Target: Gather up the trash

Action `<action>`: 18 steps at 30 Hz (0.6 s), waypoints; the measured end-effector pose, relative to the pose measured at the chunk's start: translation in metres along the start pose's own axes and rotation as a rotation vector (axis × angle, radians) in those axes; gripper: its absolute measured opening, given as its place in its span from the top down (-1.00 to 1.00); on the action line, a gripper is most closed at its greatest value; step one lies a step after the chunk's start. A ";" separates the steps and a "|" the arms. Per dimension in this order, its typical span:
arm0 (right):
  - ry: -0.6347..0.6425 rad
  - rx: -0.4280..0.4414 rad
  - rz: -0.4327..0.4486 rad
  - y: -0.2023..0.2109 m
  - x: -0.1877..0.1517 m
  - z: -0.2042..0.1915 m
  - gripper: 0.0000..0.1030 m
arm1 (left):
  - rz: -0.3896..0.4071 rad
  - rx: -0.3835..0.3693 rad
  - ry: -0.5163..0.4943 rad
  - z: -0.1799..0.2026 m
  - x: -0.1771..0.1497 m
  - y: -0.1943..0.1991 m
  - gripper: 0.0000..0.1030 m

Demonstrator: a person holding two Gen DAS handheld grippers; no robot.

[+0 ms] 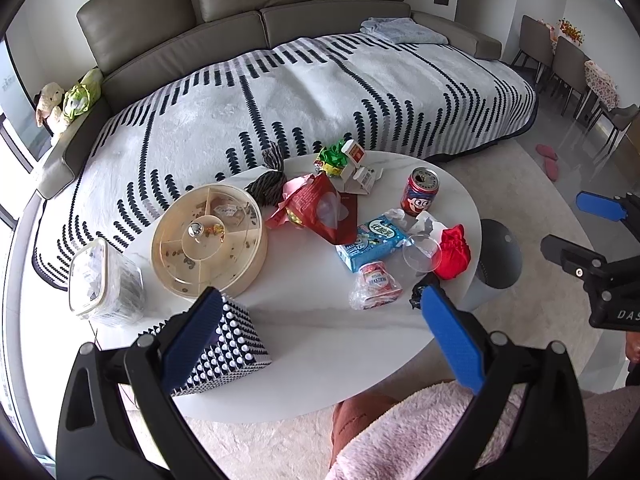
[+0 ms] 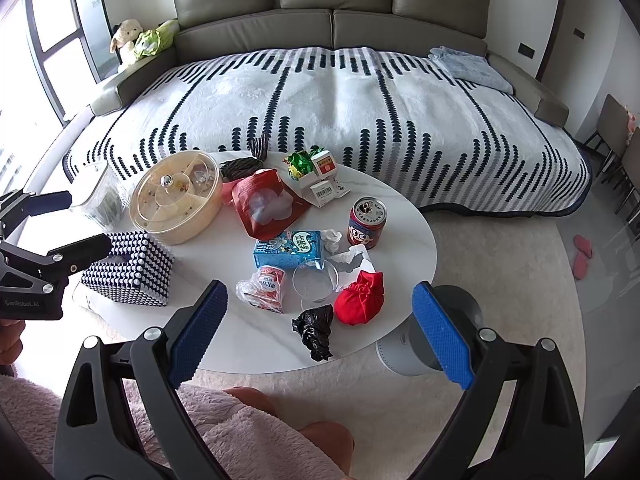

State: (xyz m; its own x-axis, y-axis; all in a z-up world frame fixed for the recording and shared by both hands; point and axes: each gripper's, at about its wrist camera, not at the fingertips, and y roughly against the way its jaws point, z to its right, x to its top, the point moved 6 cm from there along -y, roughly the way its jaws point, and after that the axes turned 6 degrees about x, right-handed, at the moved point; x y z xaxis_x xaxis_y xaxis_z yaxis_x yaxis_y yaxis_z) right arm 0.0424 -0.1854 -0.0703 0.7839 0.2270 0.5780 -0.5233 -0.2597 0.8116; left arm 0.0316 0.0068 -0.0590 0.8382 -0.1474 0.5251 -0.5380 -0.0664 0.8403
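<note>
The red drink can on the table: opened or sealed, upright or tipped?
Opened and upright: the red drink can stands on its base, top hole visible.

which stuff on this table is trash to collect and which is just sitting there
Trash: soda can, black bag, crumpled tissue, plastic wrapper, bin to take it.
Just there: snack tray, studded box, red pouch.

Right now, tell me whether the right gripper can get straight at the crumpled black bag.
Probably yes. The right gripper is open with its fingers spread wide, and the crumpled black bag lies alone near the table's front edge, with nothing between them.
</note>
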 end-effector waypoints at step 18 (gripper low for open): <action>0.001 0.000 -0.004 -0.003 -0.003 0.002 -0.76 | -0.011 -0.004 -0.004 0.006 -0.005 -0.002 -0.93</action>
State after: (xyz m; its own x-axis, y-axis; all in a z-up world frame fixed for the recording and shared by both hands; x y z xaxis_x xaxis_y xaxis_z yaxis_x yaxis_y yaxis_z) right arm 0.0417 -0.1870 -0.0744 0.7858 0.2288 0.5746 -0.5199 -0.2589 0.8140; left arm 0.0282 0.0016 -0.0635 0.8440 -0.1505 0.5148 -0.5281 -0.0646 0.8468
